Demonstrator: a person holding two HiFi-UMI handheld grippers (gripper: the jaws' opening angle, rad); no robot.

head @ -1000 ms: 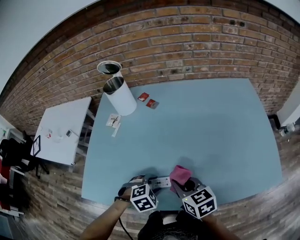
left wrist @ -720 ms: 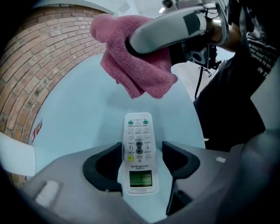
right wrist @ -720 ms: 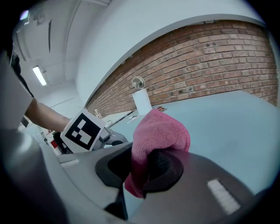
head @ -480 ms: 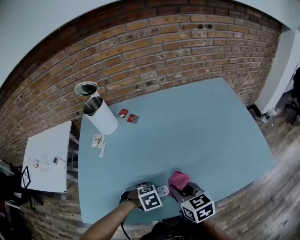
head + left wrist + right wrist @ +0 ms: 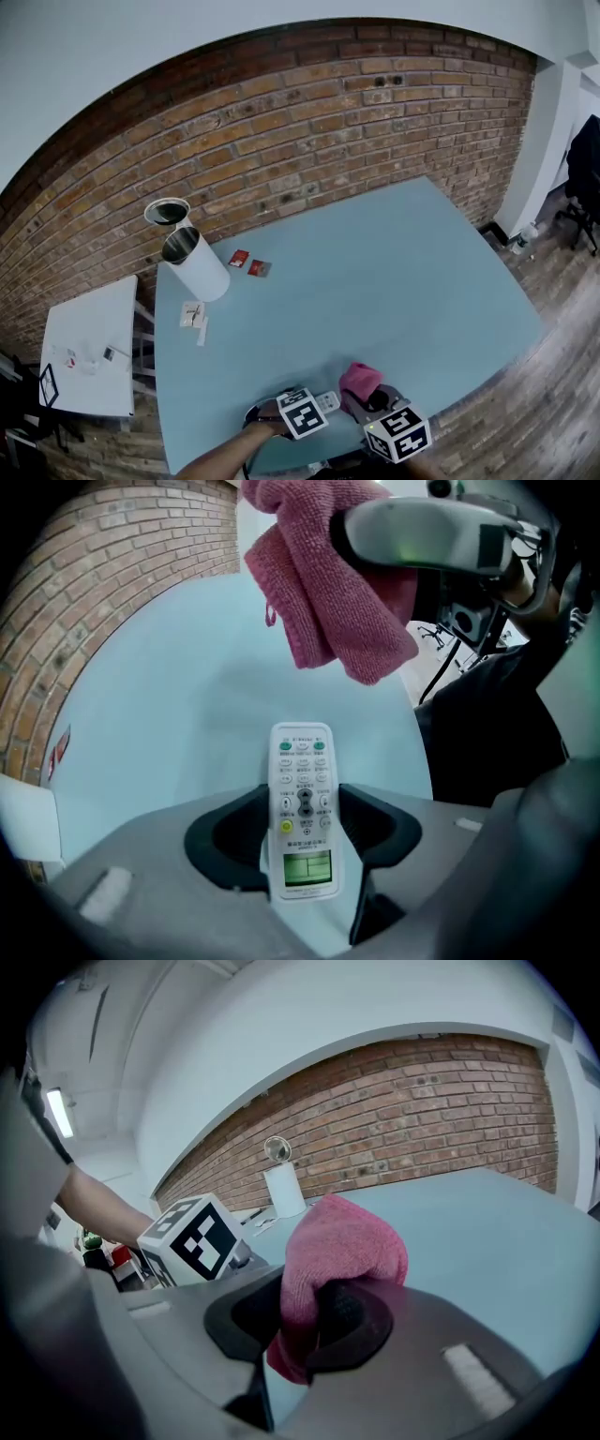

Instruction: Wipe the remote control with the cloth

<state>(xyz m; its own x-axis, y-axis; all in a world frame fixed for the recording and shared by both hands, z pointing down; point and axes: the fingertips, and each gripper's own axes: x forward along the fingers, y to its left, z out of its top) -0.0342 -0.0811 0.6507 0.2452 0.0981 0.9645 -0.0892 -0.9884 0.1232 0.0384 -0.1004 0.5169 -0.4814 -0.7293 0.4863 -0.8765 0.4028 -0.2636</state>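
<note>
The left gripper (image 5: 302, 803) holds a slim white plastic remote control (image 5: 302, 761) by its long sides. Its jaws have just been closing, with the remote between them and the buttons facing up. The right gripper (image 5: 314, 1312) is clamped on a bunched pink terry cloth (image 5: 342, 1241). The cloth hangs just beyond the far end of the remote, apart from it.

Both grippers are at the near edge of a pale blue table (image 5: 375, 281), the right one just to the right of the left.

Far to the left on the table stands a tall white cylindrical container (image 5: 197, 265). Its top is open and its inside is dark, so any contents cannot be made out. A round silver-rimmed object (image 5: 167, 211) sits just behind it. Two small red packets (image 5: 248, 263) lie to the right of the container.

A red brick wall (image 5: 328, 122) runs along the far side.
</note>
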